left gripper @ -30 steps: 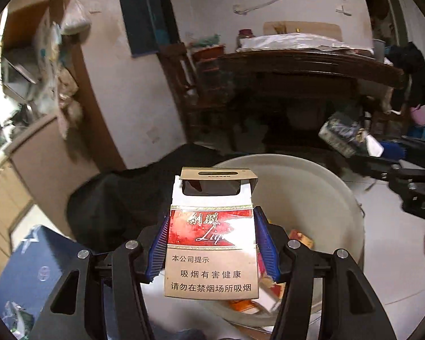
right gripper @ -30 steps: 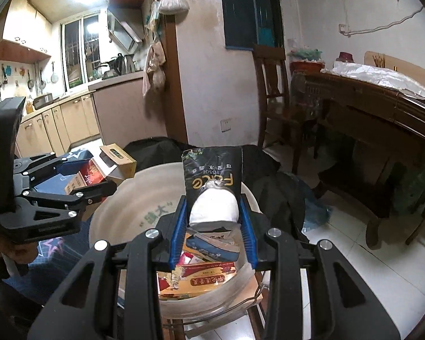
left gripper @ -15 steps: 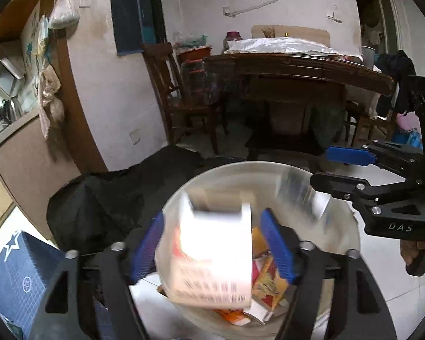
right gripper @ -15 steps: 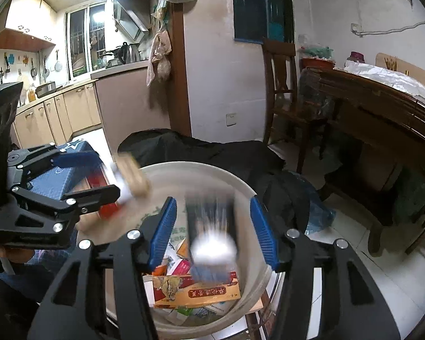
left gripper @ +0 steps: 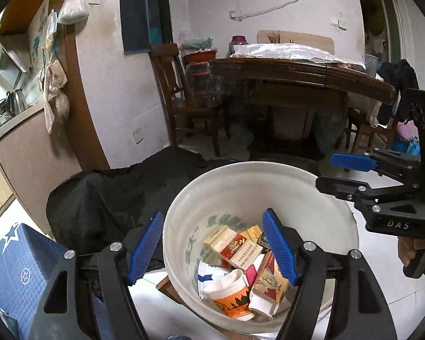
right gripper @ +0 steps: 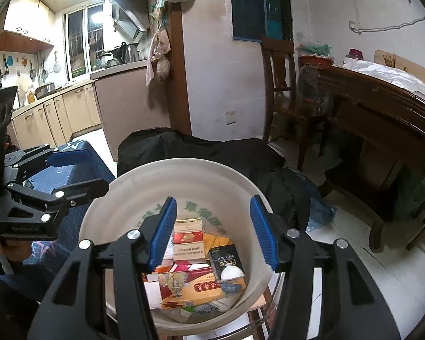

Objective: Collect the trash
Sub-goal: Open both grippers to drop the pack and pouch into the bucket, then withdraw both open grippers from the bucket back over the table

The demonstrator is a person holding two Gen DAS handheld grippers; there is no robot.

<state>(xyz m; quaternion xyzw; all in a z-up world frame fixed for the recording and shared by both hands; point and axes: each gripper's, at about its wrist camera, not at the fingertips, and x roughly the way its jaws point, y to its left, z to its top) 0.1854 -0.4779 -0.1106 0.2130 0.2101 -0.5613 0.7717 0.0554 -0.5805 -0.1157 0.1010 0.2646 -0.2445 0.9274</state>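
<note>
The left gripper (left gripper: 212,243), which pinched a red-and-white cigarette pack (left gripper: 235,248) a second ago, has just been opening and now gapes with nothing between its pads; the pack lies below it in the white bucket (left gripper: 334,226). The right gripper (right gripper: 212,231) has likewise been opening and has let go of the black tissue packet (right gripper: 226,259), which rests just under its right finger. Both hang above the bucket's rim, clear air ahead, black bag (right gripper: 201,147) beyond.

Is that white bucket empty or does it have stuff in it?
Partly filled. The bucket holds cigarette packs, a paper cup and a black tissue pack at its bottom.
</note>
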